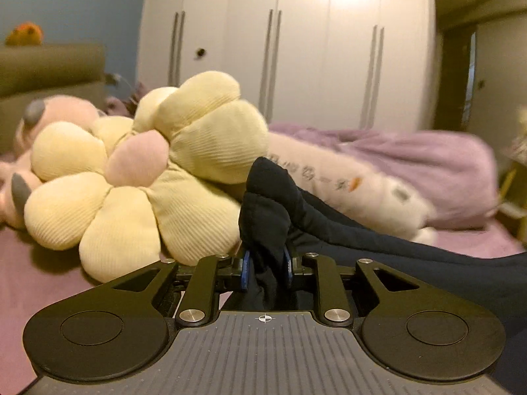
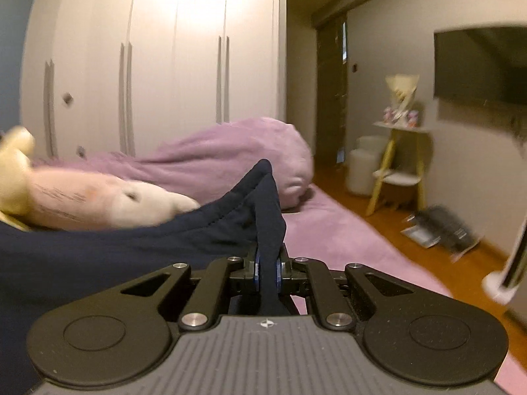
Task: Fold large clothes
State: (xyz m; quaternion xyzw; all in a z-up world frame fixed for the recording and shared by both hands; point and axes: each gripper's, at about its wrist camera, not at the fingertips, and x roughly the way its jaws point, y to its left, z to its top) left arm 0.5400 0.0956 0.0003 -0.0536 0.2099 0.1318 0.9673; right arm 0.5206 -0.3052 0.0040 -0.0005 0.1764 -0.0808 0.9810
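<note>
Both grippers are seen clamped on the dark navy garment point(image 1: 378, 240), which lies across the pink-purple bed sheet point(image 2: 336, 230). The left gripper point(image 1: 266, 268) is closed on a bunched fold of the cloth, a thick wad standing up between its blue pads point(image 1: 245, 270); the right gripper point(image 2: 267, 268) is closed on a thinner, flatter strip of the same garment, a peaked edge rising just ahead of the jaws. The cloth between the two grips is judged to be lifted off the sheet, with the remainder trailing below. A yellow flower-shaped cushion point(image 1: 138, 177) lies just beside the left grip, a pale plush toy point(image 2: 108, 200) is close behind the garment, and a purple blanket point(image 2: 237, 154) is heaped further back before the white wardrobe point(image 1: 290, 49). Step in hand, as judged: the held edge is to be carried over for a fold. For a clean result, both grips should be kept level and moved together so the span stays taut and unwrinkled; the edge should be kept clear of the cushion and plush. The bulkier left grip should be watched for slipping or uneven layers. Release should be deferred until the edge is laid flat and aligned.
</note>
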